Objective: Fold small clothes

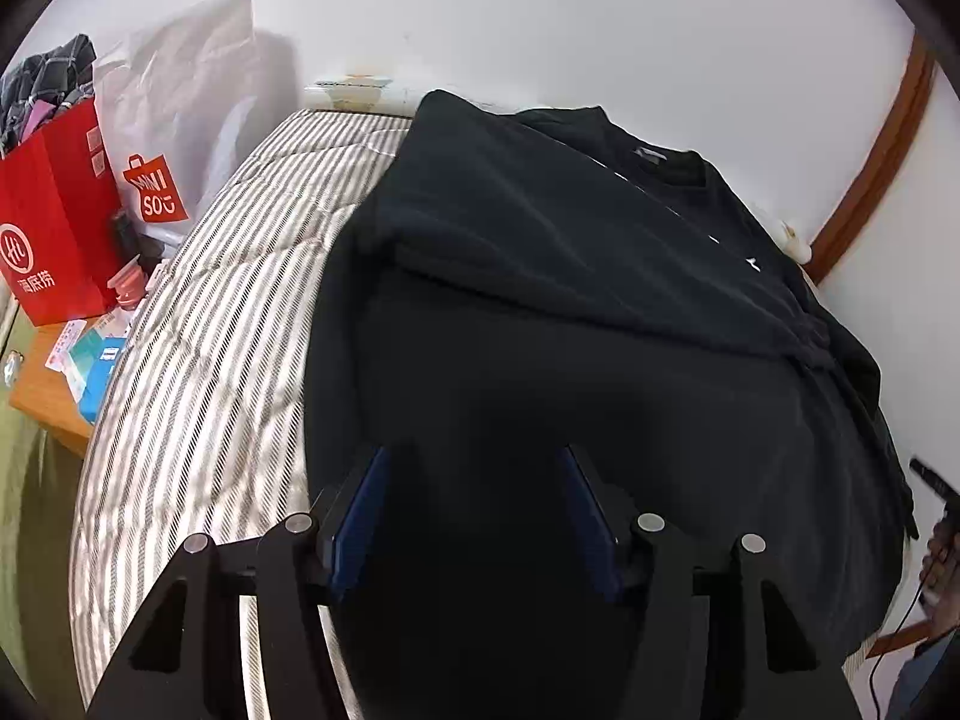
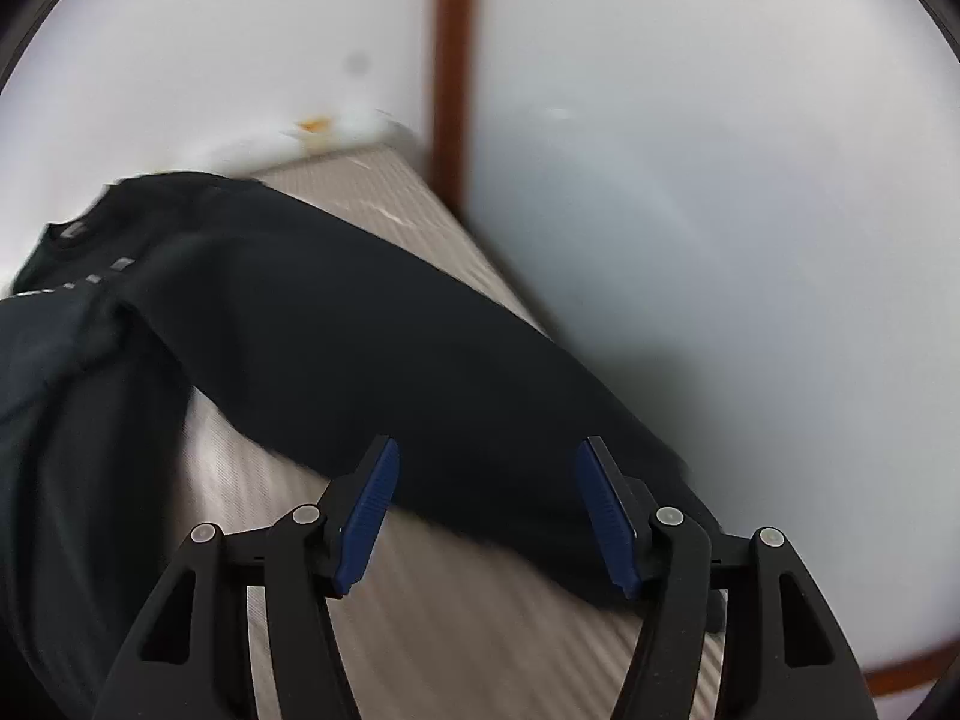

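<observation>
Black sweatshirt spread across a striped mattress, collar at the far end, left sleeve folded in over the chest. Seen whole only from the left wrist; from the right wrist, just the right sleeve stretched out toward the near right along the bed's edge, plus a slice of collar and body at far left.

Left hand-held gripper low over the near hem, blue pads spread wide, dark cloth filling the gap between them; contact with the cloth impossible to tell. Right hand-held gripper likewise spread, pads on either side of the sleeve's cuff end, nothing clamped. Right view blurred, so touching or just above cannot be told.

Only in the left view: red paper bag and white Miniso bag at far left beside the bed, on a wooden desk carrying small boxes and papers; a checked cloth sticking out of the red bag.

In both views: white wall with brown wooden trim running up behind the bed's far right corner.
</observation>
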The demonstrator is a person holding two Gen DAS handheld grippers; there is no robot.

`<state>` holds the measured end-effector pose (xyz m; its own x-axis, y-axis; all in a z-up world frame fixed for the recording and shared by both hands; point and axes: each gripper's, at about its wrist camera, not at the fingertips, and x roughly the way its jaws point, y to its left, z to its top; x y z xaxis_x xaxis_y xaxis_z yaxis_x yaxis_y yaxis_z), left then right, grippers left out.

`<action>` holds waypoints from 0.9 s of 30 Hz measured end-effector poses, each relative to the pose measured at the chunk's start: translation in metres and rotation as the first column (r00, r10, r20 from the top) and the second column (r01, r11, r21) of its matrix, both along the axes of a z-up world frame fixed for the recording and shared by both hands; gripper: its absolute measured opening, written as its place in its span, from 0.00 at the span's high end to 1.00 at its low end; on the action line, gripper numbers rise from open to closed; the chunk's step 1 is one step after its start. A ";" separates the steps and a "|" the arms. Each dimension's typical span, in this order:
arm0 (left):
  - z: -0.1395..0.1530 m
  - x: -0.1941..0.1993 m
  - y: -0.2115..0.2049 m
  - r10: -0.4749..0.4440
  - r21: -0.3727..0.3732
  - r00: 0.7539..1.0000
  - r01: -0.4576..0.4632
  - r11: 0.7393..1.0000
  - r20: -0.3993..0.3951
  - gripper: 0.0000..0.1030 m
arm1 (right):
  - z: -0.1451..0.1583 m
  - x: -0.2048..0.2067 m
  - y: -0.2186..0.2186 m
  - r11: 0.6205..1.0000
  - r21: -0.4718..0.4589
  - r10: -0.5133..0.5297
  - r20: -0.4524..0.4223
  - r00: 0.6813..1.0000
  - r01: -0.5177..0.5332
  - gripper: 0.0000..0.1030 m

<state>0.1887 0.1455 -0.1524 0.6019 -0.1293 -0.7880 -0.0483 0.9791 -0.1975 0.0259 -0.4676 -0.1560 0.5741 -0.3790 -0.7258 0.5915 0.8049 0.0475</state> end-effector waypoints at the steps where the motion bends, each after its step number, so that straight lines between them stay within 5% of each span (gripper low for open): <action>1: 0.000 -0.002 -0.002 0.001 0.003 1.000 -0.001 1.000 0.002 0.45 | -0.011 -0.017 -0.010 1.000 0.017 -0.027 -0.002 1.000 0.027 0.40; 8: -0.002 -0.009 -0.018 0.013 -0.053 1.000 -0.013 0.998 0.011 0.44 | -0.037 -0.065 -0.049 0.987 0.130 -0.104 0.060 0.993 0.096 0.32; 12: -0.009 -0.006 -0.029 0.033 -0.068 0.999 -0.034 0.997 -0.009 0.44 | -0.053 -0.062 -0.065 0.976 0.196 -0.105 0.068 0.992 0.090 0.29; 21: -0.014 -0.008 -0.046 0.037 -0.003 0.998 -0.037 0.999 -0.048 0.44 | -0.059 -0.021 -0.076 0.980 0.181 -0.094 0.024 0.995 0.088 0.29; 23: -0.012 -0.010 -0.045 0.044 0.018 0.998 -0.043 0.999 -0.046 0.44 | -0.056 -0.019 -0.078 0.978 0.193 -0.084 0.032 0.996 0.076 0.40; 25: -0.011 -0.014 -0.041 0.047 0.018 0.998 -0.046 0.999 -0.045 0.44 | -0.051 -0.022 -0.073 0.987 0.133 -0.088 0.015 0.996 0.085 0.72; 27: -0.011 -0.017 -0.036 0.051 0.012 0.998 -0.050 0.999 -0.042 0.44 | -0.046 -0.026 -0.070 0.992 0.103 -0.078 0.005 0.997 0.077 0.82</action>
<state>0.1716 0.1099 -0.1631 0.5735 -0.0908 -0.8141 -0.1060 0.9773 -0.1837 0.0002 -0.5379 -0.2019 0.5525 -0.3467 -0.7580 0.6514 0.7470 0.1332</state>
